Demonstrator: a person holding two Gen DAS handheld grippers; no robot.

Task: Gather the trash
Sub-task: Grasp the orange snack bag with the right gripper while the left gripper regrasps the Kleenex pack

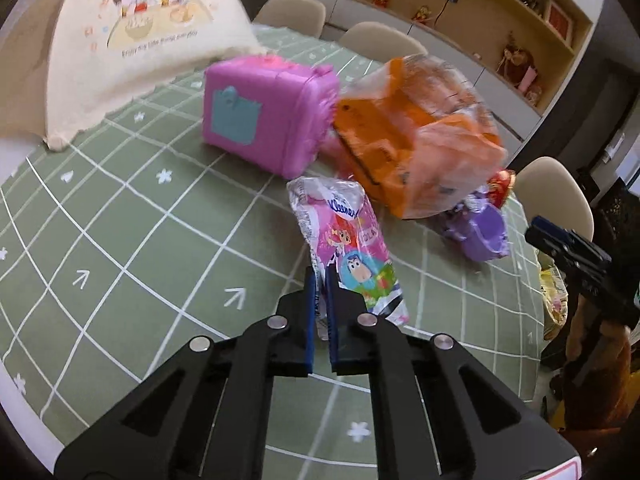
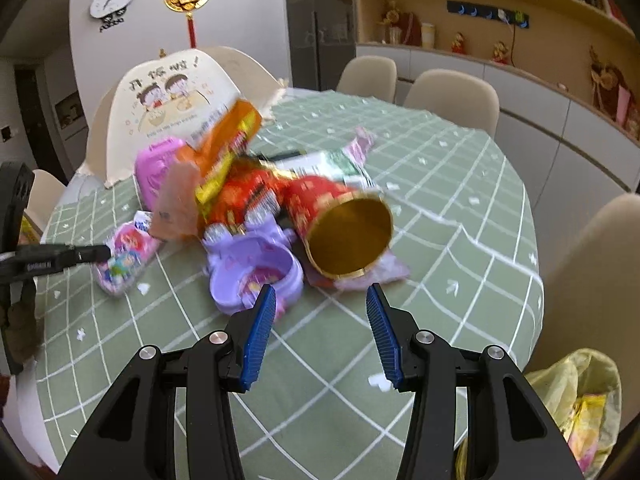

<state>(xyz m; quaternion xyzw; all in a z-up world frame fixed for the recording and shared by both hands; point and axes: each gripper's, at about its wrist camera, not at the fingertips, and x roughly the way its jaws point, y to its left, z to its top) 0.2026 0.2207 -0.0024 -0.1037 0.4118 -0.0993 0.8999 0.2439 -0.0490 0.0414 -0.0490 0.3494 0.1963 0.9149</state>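
- My left gripper was clenched on the near end of the Kleenex tissue packet, blue pads pressing its wrapper from both sides.
- My right gripper hung released, nothing between its jaws — just short of the purple plastic case.
- The packet lay flat on the green checked tablecloth, just in front of the orange plastic bag.
- Beside that bag stood a pink box — behind the purple case lay a red tube, open end toward me.
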